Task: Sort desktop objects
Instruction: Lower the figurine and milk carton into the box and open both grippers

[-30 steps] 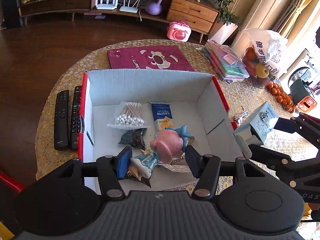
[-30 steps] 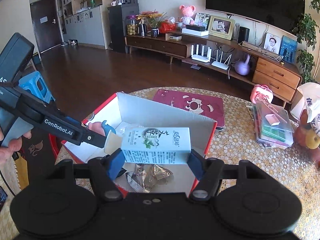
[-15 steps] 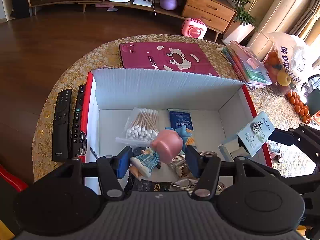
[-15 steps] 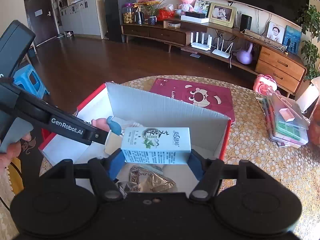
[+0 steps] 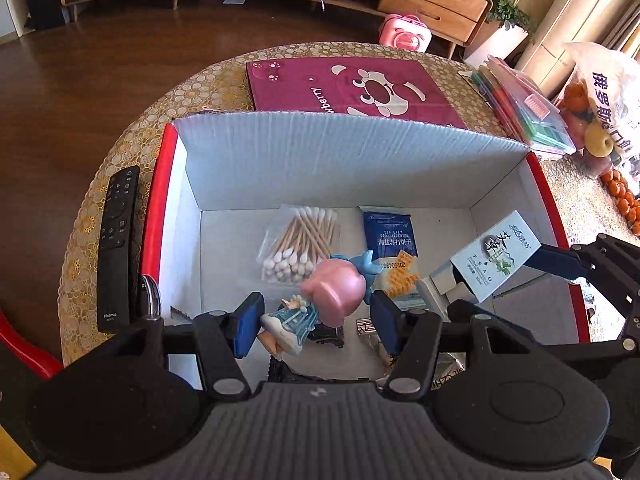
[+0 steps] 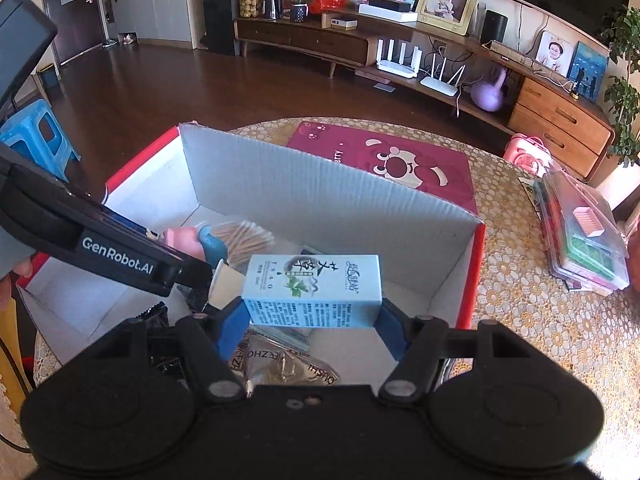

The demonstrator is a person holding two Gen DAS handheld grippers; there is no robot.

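A red-rimmed cardboard box with a white inside stands on the round table. My left gripper is shut on a small figurine with a pink head and a blue dress, and holds it over the box's near part. My right gripper is shut on a pale blue carton, gripped by its ends and hanging over the box's right side. The carton shows beside the figurine in the left wrist view. A bag of cotton swabs, a blue sachet and foil snack packets lie inside.
Black remote controls lie left of the box. Behind it lies a flat magenta bear-print package. A stack of plastic folders, a bag of fruit and loose oranges are at the right. A blue stool stands on the floor.
Both grippers have moved forward and down over the box, each still holding its object. The carton has come in from beyond the right wall to above the box's inside.
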